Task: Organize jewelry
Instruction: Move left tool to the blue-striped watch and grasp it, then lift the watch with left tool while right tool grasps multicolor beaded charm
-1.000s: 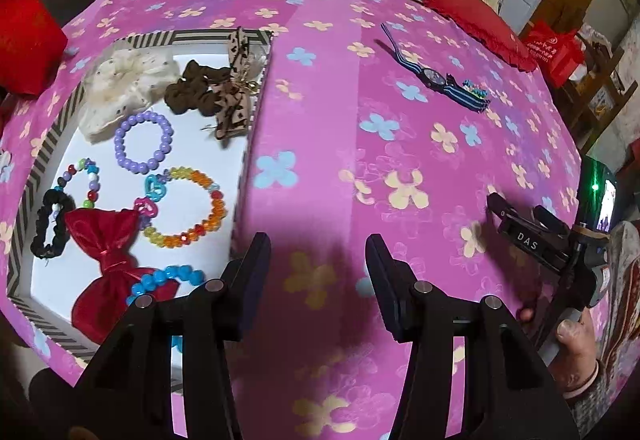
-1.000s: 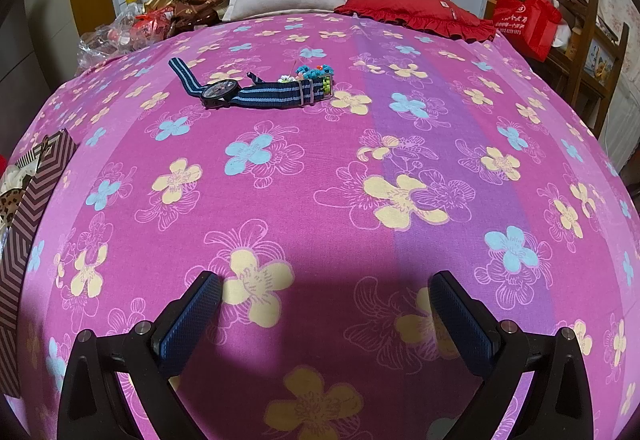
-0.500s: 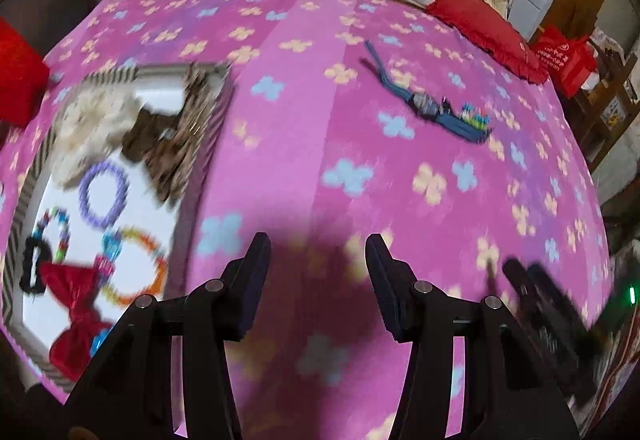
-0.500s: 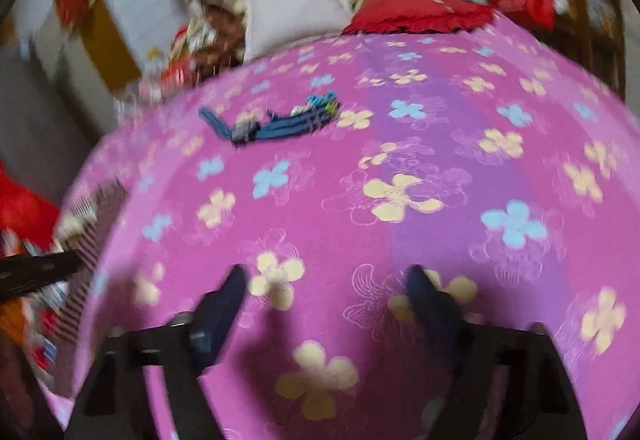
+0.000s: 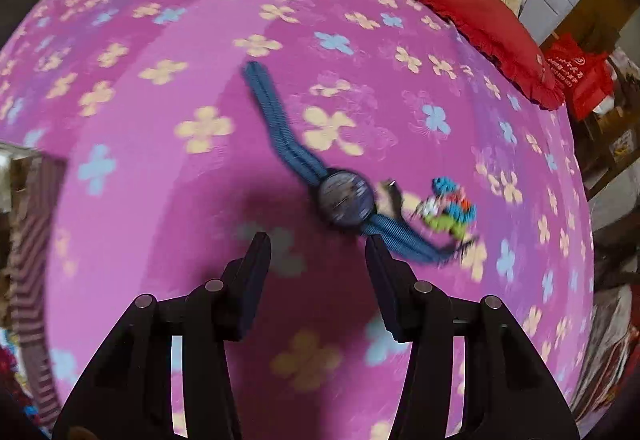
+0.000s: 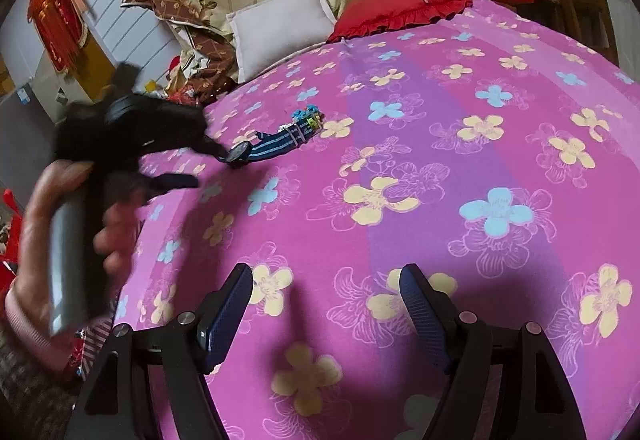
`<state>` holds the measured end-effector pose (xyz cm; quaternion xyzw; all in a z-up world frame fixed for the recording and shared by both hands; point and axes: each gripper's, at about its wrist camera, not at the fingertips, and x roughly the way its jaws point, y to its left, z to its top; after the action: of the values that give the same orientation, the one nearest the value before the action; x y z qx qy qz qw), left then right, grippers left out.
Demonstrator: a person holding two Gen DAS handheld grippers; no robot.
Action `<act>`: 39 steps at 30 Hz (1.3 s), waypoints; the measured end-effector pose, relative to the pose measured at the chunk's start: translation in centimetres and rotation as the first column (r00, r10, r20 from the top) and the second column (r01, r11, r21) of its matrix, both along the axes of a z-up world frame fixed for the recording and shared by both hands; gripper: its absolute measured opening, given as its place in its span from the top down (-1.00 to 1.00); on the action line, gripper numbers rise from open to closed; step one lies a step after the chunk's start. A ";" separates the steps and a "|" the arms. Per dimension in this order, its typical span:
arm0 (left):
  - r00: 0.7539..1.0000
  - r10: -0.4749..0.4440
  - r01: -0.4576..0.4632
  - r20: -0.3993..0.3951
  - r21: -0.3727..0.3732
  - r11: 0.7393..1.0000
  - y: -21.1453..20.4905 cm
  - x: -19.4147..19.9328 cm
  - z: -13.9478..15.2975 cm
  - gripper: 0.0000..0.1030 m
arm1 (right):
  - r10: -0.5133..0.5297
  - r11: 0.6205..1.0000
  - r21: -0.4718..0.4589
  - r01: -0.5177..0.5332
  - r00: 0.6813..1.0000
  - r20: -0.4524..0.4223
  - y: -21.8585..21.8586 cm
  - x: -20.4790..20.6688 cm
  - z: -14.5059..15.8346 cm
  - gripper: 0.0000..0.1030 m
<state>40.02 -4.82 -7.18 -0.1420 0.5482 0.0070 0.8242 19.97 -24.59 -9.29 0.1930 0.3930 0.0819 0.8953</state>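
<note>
Closer now, left tongs (image 5: 316,248) gape near round-faced, woven-strapped watch (image 5: 347,199).

The left tool (image 5: 316,252) stood open, its two fingers well apart with nothing between them. The left hand (image 6: 68,232) gripped that tool's grey handle, a pink cuff at the wrist, the whole of it blurred. The right tool (image 6: 326,292) also stood open, its blue-padded fingers (image 6: 226,314) spread wide and empty.
</note>
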 end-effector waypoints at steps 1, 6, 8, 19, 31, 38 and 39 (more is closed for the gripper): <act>1.000 0.004 -0.004 -0.008 -0.004 1.000 -0.2 0.5 -0.3 0.05 | 0.000 1.000 0.006 0.000 1.000 0.001 -0.1 0.0 0.0 -0.44; 0.999 0.032 -0.032 0.005 -0.048 0.998 -1.1 2.1 -1.0 -0.05 | 0.009 1.000 0.017 -0.009 1.000 0.002 -0.1 -0.1 -0.1 -0.44; 1.000 0.017 -0.017 0.018 -0.010 1.000 -1.8 2.4 -1.0 -0.11 | 0.012 1.000 0.020 -0.012 1.000 0.003 -0.1 0.0 -0.1 -0.44; 0.998 -0.050 0.041 0.032 0.235 0.971 -4.5 2.3 -1.5 0.22 | 0.010 1.000 0.028 -0.010 1.000 0.005 -0.2 -0.1 0.0 -0.44; 0.969 -0.246 0.229 0.021 0.301 0.926 -0.2 -8.0 -1.3 0.22 | 0.081 0.997 0.006 -0.081 0.997 0.019 1.2 0.0 0.0 -0.44; 0.958 -0.279 0.259 0.065 0.217 0.941 3.8 -15.7 -1.5 0.21 | 0.055 0.998 0.013 -0.055 0.998 0.026 1.0 -0.2 -0.1 -0.44; 0.958 -0.278 0.258 0.070 0.214 0.942 4.0 -16.1 -1.4 0.21 | 0.034 0.999 0.019 -0.034 0.999 0.019 0.7 -0.1 -0.2 -0.44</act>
<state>23.96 -0.77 -8.62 0.0187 0.5173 -0.0565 0.8537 19.84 -23.93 -9.52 0.1940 0.3871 0.1027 0.8955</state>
